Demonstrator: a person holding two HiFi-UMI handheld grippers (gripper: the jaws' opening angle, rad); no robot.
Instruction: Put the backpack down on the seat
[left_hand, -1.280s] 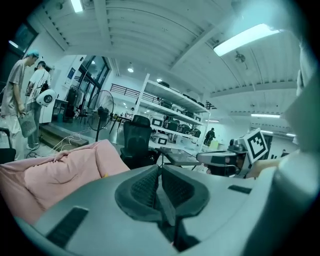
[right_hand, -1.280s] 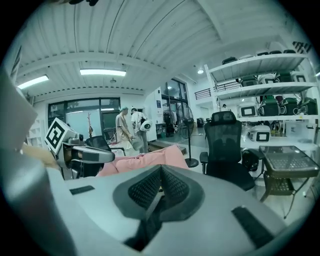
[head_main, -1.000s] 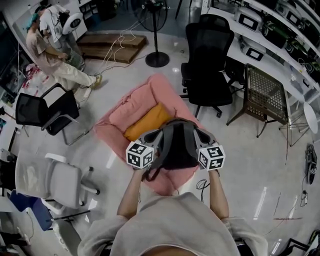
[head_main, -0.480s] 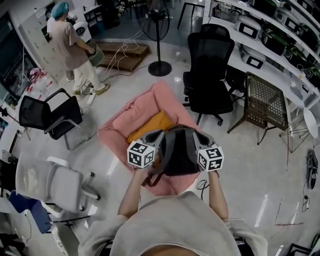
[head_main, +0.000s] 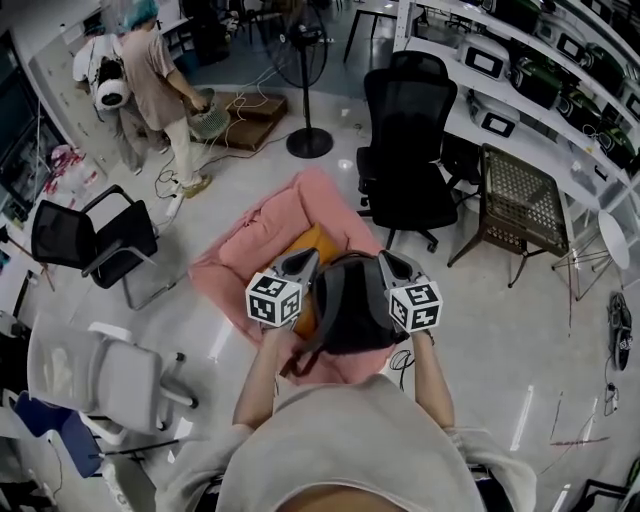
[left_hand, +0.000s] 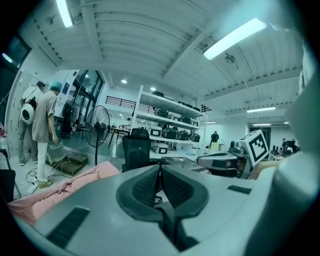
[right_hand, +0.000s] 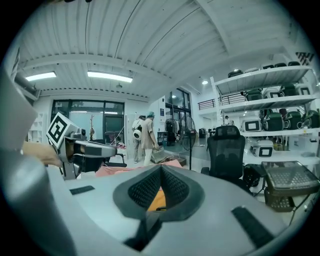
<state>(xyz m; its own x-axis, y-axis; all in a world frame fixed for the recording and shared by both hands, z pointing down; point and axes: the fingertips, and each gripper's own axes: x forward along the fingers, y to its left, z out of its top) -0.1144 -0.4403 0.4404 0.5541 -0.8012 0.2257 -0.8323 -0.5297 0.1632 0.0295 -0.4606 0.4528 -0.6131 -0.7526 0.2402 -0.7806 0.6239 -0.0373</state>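
A dark grey backpack (head_main: 350, 312) hangs in the air between my two grippers, above the near end of the pink seat (head_main: 255, 235), which has an orange cushion (head_main: 312, 243) on it. One strap (head_main: 300, 352) dangles below it. My left gripper (head_main: 303, 262) is at the pack's left side and my right gripper (head_main: 387, 262) at its right. In the left gripper view the jaws (left_hand: 160, 167) are closed tip to tip with nothing showing between them. The right gripper (right_hand: 161, 168) looks the same, with the cushion visible beyond. How the pack is carried is hidden.
A black office chair (head_main: 405, 140) stands just right of the seat, with a standing fan (head_main: 308, 140) behind. A black chair (head_main: 90, 235) and a white chair (head_main: 110, 375) are at the left. A mesh chair (head_main: 525, 190) and shelves line the right. A person (head_main: 160, 90) stands far left.
Both grippers and the backpack have risen a little and moved slightly further over the seat. The person at the back has walked right and turned toward the wooden platform.
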